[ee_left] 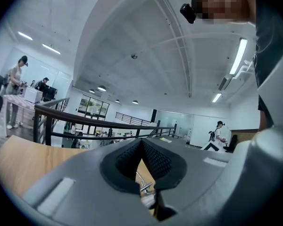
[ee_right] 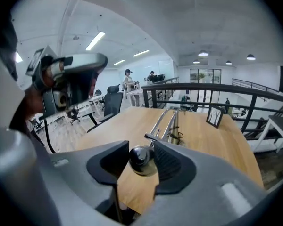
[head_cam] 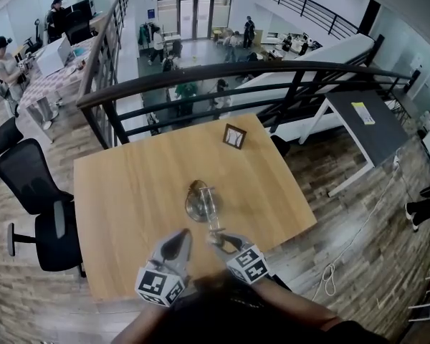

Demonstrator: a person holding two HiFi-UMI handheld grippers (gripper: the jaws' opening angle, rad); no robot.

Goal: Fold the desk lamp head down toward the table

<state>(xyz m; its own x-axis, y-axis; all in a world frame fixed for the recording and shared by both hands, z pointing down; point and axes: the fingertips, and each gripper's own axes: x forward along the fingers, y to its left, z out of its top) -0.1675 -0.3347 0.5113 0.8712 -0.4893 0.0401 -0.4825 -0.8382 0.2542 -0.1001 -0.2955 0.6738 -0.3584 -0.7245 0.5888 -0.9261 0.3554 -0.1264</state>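
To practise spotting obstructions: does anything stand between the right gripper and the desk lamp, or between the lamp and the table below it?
Nothing visible does. The desk lamp has its rounded chrome end between the closing jaws of the right gripper, over bare wood of the table. The small picture frame stands clear at the far edge.

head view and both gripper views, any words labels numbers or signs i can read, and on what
No text can be read in any view.
Small dark-framed card on the light wooden table: too small to read.
Yellow sheet on the dark grey side table: too small to read.
Black-and-white square markers on the left gripper and the right gripper, whose jaws are closing round the lamp's dark round knob: patterns, no letters.
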